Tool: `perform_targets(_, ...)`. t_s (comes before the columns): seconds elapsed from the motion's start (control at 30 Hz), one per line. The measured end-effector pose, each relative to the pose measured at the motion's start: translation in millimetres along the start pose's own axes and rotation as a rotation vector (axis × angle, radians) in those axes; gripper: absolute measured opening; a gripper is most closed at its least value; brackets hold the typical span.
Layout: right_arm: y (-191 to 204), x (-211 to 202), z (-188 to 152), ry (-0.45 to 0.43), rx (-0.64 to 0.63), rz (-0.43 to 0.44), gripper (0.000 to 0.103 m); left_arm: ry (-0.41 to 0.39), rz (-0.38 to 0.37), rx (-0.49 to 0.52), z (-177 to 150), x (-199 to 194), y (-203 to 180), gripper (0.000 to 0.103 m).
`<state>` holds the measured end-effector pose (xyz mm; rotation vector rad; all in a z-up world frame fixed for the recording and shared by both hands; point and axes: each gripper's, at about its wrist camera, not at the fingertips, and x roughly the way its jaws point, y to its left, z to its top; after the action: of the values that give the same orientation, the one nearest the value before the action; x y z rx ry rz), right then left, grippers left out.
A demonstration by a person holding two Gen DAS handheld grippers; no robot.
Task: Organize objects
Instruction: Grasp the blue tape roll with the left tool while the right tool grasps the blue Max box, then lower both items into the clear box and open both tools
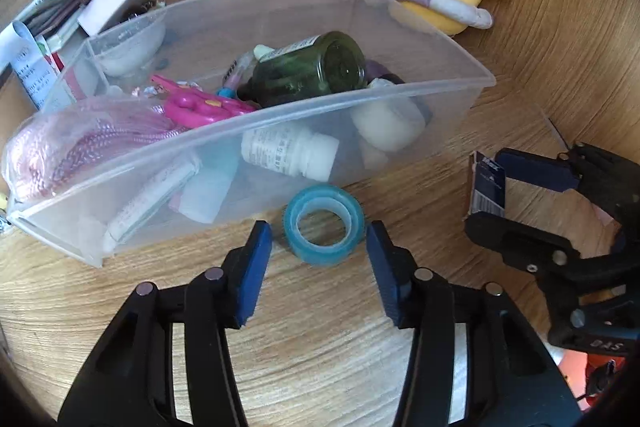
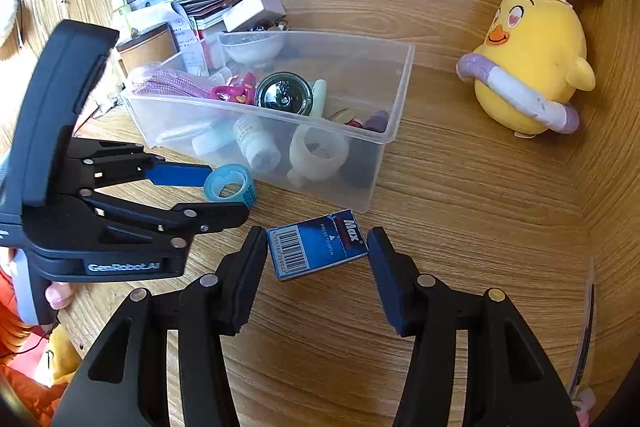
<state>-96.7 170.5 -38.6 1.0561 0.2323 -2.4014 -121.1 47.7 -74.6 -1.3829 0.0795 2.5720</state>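
A blue roll of tape (image 1: 325, 223) lies on the wooden desk just in front of a clear plastic bin (image 1: 460, 83). My left gripper (image 1: 319, 241) is open, its fingers on either side of the roll; it also shows in the right wrist view (image 2: 224, 193) around the tape (image 2: 230, 185). A small blue Max box (image 2: 316, 244) lies flat on the desk. My right gripper (image 2: 317, 247) is open with the box between its fingers. The right gripper (image 1: 486, 185) and box (image 1: 487, 187) also show in the left wrist view.
The bin (image 2: 400, 99) holds a green glass jar (image 1: 310, 69), a white bottle (image 1: 290, 151), a pink toy (image 1: 200, 105) and pink cord (image 1: 80, 143). A yellow chick plush (image 2: 532, 67) sits at the right. Boxes and papers (image 2: 224, 9) pile behind the bin.
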Motion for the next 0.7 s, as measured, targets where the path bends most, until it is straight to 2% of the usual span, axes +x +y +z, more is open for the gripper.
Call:
perform_targets(0.03, 0, 0, 1, -0.004, 0.002, 0.002, 0.048, -0.003, 0.008, 0.005, 0, 0, -1, 0.038)
perform_targets(0.4, -1, -13, 8, -0.053, 0.028, 0.01, 0.048, -0.062, 0.004, 0.004, -5, -23, -1, 0.038)
perform_targets(0.7, -2, -32, 37, -0.141, 0.046, 0.005, 0.048, -0.204, -0.016, -0.012, 9, -75, 7, 0.038)
